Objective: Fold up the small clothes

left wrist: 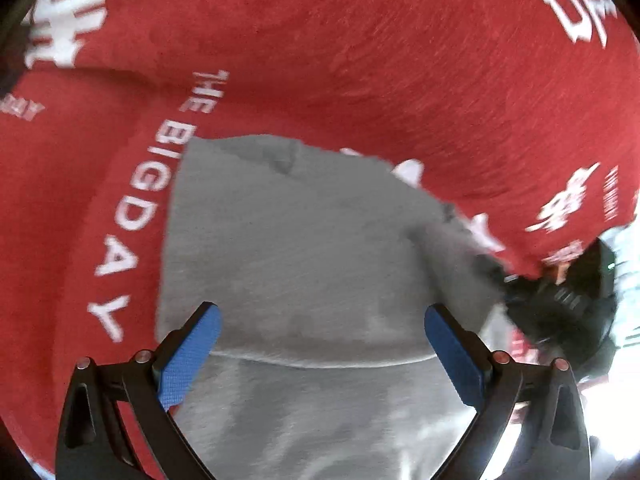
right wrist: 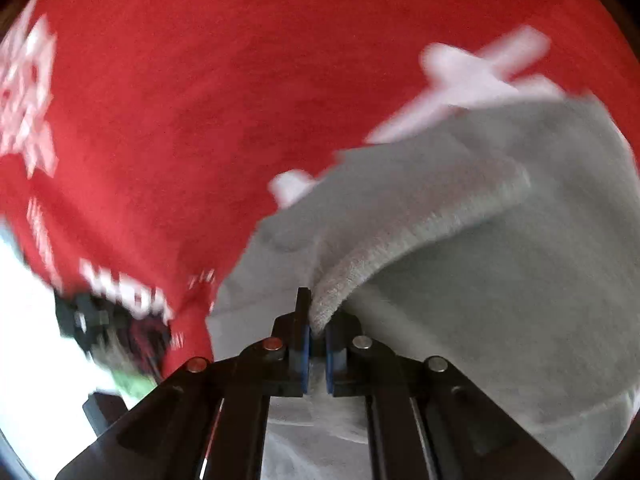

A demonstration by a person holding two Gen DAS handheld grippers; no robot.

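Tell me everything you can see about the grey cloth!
The grey garment looks like soft, fuzzy knit fabric. It lies spread on a red cloth printed with white letters, and a seam or fold line crosses it near the left gripper. That gripper is open above it, blue pads apart, gripping nothing. The right gripper is shut on a thick ribbed edge, lifting it into a raised fold. What kind of garment it is cannot be told.
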